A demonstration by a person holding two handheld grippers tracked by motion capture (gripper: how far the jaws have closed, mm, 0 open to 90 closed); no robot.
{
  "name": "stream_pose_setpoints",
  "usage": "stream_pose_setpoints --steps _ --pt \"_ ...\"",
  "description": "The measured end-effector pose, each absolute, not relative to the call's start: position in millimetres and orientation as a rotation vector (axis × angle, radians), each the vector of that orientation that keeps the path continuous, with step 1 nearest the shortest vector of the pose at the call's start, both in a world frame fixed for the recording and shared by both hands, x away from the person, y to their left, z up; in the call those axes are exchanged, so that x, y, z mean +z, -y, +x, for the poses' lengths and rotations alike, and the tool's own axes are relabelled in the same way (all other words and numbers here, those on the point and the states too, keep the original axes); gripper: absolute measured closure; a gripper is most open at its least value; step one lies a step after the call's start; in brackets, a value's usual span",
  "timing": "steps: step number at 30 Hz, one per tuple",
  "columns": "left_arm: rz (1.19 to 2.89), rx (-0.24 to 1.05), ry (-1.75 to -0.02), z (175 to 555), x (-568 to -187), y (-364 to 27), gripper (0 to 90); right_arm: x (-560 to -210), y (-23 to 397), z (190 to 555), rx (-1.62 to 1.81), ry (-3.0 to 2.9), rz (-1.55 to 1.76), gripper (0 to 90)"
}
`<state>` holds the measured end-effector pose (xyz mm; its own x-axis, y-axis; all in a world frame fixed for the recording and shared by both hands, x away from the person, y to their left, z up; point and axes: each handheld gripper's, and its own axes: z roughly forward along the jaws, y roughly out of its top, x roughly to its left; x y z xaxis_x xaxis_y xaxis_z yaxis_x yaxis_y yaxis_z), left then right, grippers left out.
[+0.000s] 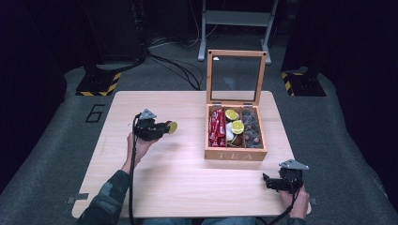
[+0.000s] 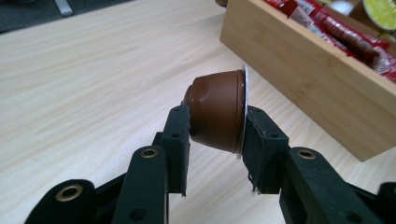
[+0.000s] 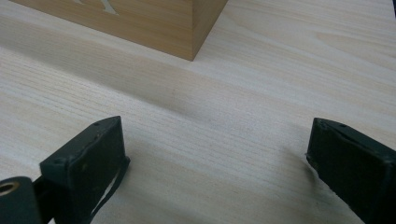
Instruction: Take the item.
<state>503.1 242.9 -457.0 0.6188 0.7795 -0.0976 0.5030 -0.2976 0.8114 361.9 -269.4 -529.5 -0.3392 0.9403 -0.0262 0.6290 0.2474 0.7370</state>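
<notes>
So the left gripper (image 2: 217,133) has a brown coffee pod (image 2: 217,114) pinched end to end, one pad on the domed bottom and the other flat against the foil lid. My guess is that's the steadier way to hold it, since the sloped sides would probably squirt out of the pads. In the high view the pod (image 1: 172,127) hangs above the bare table (image 1: 178,178), well left of the tea box (image 1: 235,153), with its yellow-green lid facing the box. Looks to me like it's either headed into the box or just came out of it, can't say which.

The right gripper (image 1: 266,182) sits low near the table's front right corner with its jaws spread wide and nothing between them, just wood grain and the box corner (image 3: 194,28) ahead of it. It seems parked out of the way there, near enough to steady the box if needed.

The box has its glass lid (image 1: 236,75) propped upright at the back, so everything's reachable from above. There are three compartments: red stick packets (image 1: 216,127) on the left, pods (image 1: 237,126) with yellow-green lids plus a white one in the middle, and small dark bits on the right that I can't make out.
</notes>
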Motion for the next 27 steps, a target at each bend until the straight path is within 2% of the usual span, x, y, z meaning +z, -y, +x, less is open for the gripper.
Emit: stream_pose_setpoints --steps 8,18,20,24,27 --pt "2.001 0.328 -1.076 517 -486 -237 63.8 -529 270 362 0.874 -2.068 1.415 3.8" --pt "2.049 0.304 -1.11 524 -497 -238 62.9 -529 270 362 0.874 -2.068 1.414 3.8" --pt "2.054 0.305 -1.118 524 -498 -239 59.6 -529 270 362 0.875 -2.067 1.415 3.8" --pt "2.047 0.305 -1.165 524 -499 -240 43.1 -529 270 361 0.875 -2.068 1.417 3.8" --pt "2.028 0.313 -1.191 522 -495 -244 34.6 -529 270 362 0.876 -2.066 1.415 3.8"
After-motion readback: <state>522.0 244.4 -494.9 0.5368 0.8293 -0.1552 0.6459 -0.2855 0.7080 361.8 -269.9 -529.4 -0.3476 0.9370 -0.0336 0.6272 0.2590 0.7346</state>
